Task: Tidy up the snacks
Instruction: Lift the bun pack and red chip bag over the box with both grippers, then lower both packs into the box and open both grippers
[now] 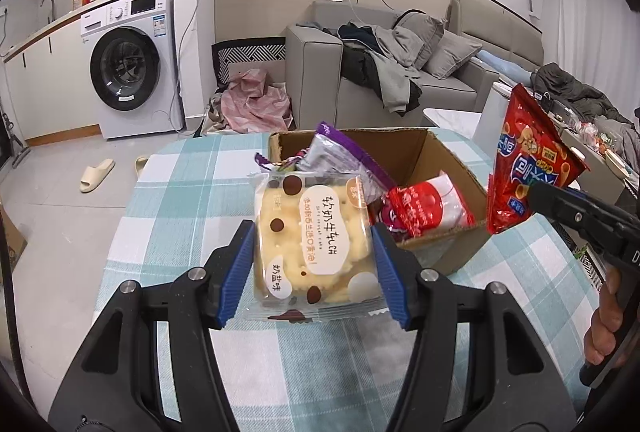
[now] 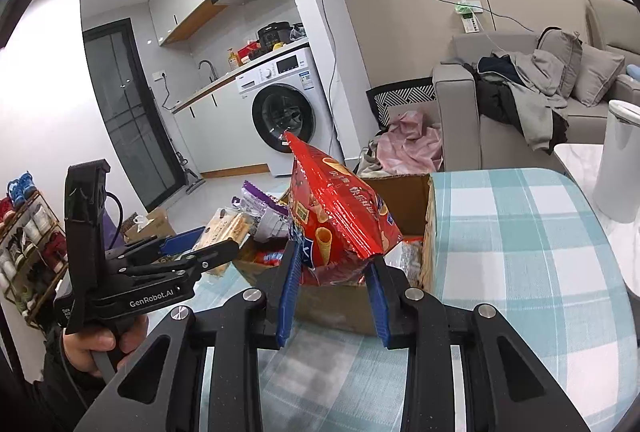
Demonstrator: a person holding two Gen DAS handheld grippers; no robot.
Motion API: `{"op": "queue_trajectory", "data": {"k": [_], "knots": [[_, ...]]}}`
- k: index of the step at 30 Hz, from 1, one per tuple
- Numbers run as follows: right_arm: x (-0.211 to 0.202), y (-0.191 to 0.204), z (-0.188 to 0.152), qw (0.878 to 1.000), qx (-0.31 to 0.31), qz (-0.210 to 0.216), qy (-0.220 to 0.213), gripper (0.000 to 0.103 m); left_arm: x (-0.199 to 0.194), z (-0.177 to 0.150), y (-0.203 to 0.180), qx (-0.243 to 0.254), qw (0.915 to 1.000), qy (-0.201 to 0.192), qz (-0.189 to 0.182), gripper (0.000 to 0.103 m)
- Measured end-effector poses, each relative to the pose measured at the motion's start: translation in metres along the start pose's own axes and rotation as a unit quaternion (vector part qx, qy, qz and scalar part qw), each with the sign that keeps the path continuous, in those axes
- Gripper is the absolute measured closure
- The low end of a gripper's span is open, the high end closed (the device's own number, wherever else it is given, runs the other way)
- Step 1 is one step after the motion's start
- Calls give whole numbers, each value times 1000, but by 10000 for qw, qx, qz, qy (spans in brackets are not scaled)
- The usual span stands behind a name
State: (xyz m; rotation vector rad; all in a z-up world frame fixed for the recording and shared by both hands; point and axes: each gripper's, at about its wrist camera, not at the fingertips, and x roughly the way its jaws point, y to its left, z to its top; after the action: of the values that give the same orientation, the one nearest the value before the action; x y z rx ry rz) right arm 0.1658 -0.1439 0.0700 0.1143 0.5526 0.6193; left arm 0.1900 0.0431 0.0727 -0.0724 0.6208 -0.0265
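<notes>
The left claw grips a cream biscuit pack just short of the cardboard box on the checked table, while the right claw pinches a red snack bag that appears to hang over the box, where purple and red packets lie.

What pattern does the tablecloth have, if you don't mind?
Teal and white plaid tablecloth, clearest in the right wrist view.

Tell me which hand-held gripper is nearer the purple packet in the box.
Left. The left hand-held gripper, shut on the biscuit pack, sits just in front of the purple packet; the right hand-held gripper holds the red bag off to the side.
</notes>
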Motion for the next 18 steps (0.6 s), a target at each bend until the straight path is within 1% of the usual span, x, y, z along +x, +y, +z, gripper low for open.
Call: {"op": "queue_trajectory", "data": {"k": [13, 18], "knots": [[29, -9, 12, 9999, 12, -100, 74, 72, 47, 23, -12, -21, 9999, 58, -106, 48], [40, -15, 17, 9997, 112, -178, 97, 72, 60, 30, -14, -15, 9998, 24, -175, 48]]}}
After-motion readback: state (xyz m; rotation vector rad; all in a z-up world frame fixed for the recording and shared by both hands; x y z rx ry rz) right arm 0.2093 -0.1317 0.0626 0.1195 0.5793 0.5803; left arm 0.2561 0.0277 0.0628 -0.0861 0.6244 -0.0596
